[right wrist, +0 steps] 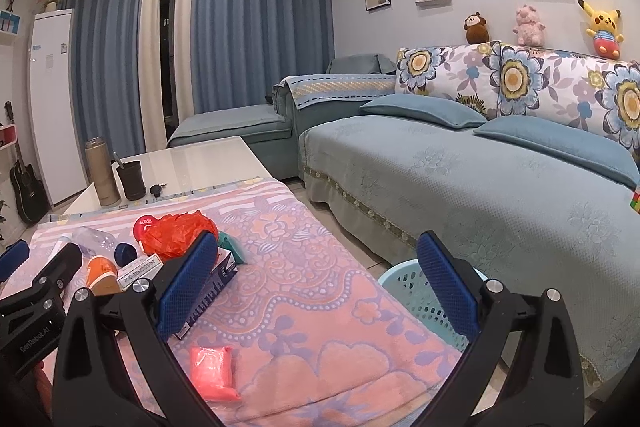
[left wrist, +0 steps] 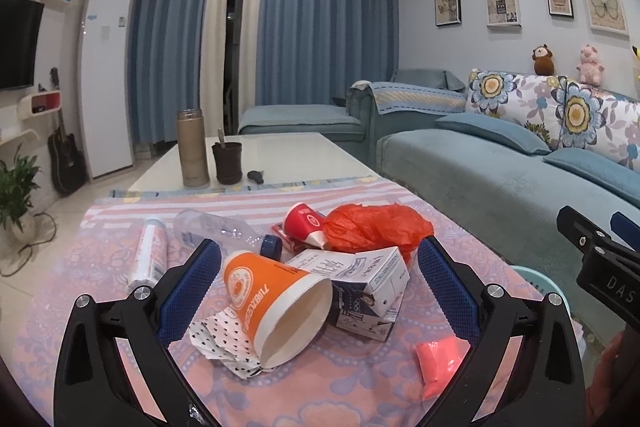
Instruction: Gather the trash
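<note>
Trash lies on a pink patterned cloth (left wrist: 120,339): an orange paper cup (left wrist: 276,301) on its side, a white-blue carton (left wrist: 368,291), a red cup (left wrist: 305,225), a crumpled red plastic bag (left wrist: 372,227), a clear bottle (left wrist: 220,229), a white tube (left wrist: 150,253), dotted paper (left wrist: 224,343) and a pink packet (left wrist: 438,361). My left gripper (left wrist: 320,291) is open, its fingers on either side of the orange cup and carton, not touching. My right gripper (right wrist: 318,283) is open and empty above the cloth's right edge, near the pink packet (right wrist: 212,367). A light blue basket (right wrist: 416,297) stands on the floor beside the table.
A thermos (left wrist: 193,147), a dark cup (left wrist: 227,163) and keys (left wrist: 256,176) stand on the bare white tabletop behind the cloth. A blue sofa (right wrist: 480,187) runs along the right. A fridge, a guitar and a plant stand at the left.
</note>
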Tool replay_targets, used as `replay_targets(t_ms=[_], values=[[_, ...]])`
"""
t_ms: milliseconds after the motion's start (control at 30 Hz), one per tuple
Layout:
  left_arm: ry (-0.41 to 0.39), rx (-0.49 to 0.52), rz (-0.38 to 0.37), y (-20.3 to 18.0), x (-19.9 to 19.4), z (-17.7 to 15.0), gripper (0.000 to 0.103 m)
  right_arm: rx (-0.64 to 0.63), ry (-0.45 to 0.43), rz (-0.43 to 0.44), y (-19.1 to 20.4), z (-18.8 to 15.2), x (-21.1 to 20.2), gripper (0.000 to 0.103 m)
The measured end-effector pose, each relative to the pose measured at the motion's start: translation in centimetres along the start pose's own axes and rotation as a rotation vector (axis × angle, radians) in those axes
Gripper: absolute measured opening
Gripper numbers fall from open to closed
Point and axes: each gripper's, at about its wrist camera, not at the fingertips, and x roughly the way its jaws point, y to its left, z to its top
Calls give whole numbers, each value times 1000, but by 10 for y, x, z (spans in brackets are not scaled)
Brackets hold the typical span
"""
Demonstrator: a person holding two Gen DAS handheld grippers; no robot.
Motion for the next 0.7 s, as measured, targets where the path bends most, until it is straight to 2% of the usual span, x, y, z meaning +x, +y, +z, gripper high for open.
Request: replay_targets(t_ms=[700], values=[[1,1,-15,-4,0,1,95,8,2,2,-1,2,1,95]])
